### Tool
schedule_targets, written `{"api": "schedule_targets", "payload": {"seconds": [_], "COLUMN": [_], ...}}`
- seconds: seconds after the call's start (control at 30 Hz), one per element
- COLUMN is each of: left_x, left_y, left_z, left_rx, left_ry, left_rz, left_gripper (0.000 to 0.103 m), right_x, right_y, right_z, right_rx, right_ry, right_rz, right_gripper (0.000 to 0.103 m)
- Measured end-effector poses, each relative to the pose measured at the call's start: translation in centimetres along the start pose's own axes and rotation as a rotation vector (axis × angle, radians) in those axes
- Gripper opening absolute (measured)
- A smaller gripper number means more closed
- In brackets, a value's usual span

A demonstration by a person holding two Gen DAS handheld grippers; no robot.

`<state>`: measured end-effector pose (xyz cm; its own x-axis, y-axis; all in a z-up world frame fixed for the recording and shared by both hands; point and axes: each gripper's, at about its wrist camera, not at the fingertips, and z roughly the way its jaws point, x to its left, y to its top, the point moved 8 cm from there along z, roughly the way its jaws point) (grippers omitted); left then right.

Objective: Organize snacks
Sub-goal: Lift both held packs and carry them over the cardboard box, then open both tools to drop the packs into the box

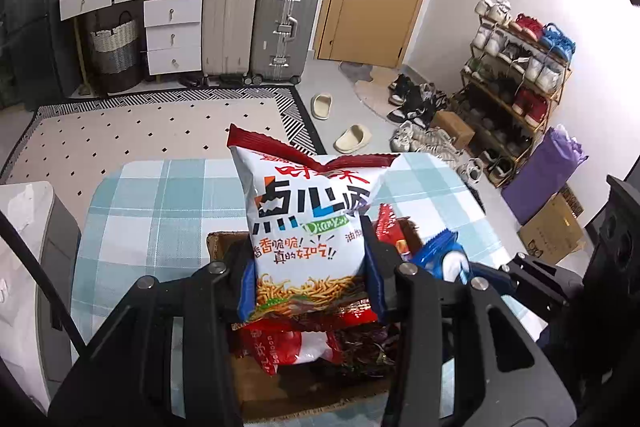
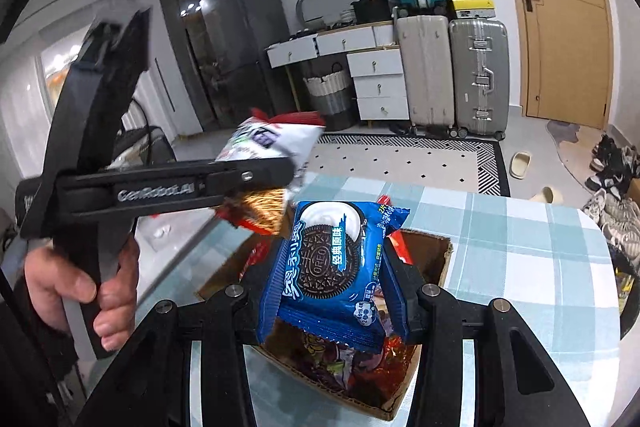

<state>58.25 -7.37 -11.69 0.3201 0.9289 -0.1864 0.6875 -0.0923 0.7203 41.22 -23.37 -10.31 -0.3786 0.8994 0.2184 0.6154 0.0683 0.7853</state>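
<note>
Snacks fill our hands: on the left, the left gripper [image 1: 312, 277] has its jaws closed on a white noodle-snack bag [image 1: 310, 223], held above the cardboard box [image 1: 224, 247] of packets on the checked worktop [image 1: 160, 195]. To the right, our right gripper [image 2: 334, 291] jaws clamp a blue Oreo packet [image 2: 326, 267] over that box.
</note>
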Motion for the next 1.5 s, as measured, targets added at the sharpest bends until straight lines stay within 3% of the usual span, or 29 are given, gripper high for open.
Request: {"api": "schedule_targets", "payload": {"seconds": [0.33, 0.53, 0.6, 0.7, 0.73, 0.87, 1.13, 1.37, 1.5], "left_x": [-0.1, -0.3, -0.1, 0.3, 0.6, 0.7, 0.4, -0.1, -0.7], "left_y": [-1.6, -2.5, -2.6, -2.3, -2.3, -2.2, -2.1, -2.7, -3.3], "left_z": [4.7, 5.3, 5.5, 5.3, 4.8, 2.5, -1.7, -7.2, -10.8], "left_rx": [0.045, 0.061, 0.068, 0.066, 0.059, 0.021, -0.042, -0.124, -0.174], "left_ry": [0.013, 0.011, 0.025, 0.031, 0.026, 0.036, 0.061, 0.089, 0.089], "left_rz": [0.012, 0.008, 0.013, 0.006, 0.001, 0.018, 0.027, 0.026, 0.05], "left_gripper": [0.039, 0.041, 0.042, 0.043, 0.044, 0.063, 0.068, 0.08, 0.08], "right_x": [-0.8, -1.0, -0.9, -1.0, -1.0, -1.1, -0.8, 1.0, 2.2], "right_y": [-2.8, -3.5, -3.5, -3.4, -3.3, -2.7, -1.0, 0.2, 0.9], "right_z": [1.6, 1.9, 2.1, 2.1, 1.9, 0.8, -2.2, -5.8, -8.5], "right_rx": [0.012, 0.01, 0.011, 0.009, 0.001, -0.041, -0.107, -0.17, -0.224], "right_ry": [-0.035, -0.048, -0.045, -0.048, -0.047, -0.047, -0.045, -0.046, -0.063], "right_rz": [-0.047, -0.065, -0.077, -0.083, -0.084, -0.084, -0.065, -0.073, -0.093], "right_gripper": [0.045, 0.045, 0.052, 0.052, 0.052, 0.063, 0.066, 0.079, 0.087]}}
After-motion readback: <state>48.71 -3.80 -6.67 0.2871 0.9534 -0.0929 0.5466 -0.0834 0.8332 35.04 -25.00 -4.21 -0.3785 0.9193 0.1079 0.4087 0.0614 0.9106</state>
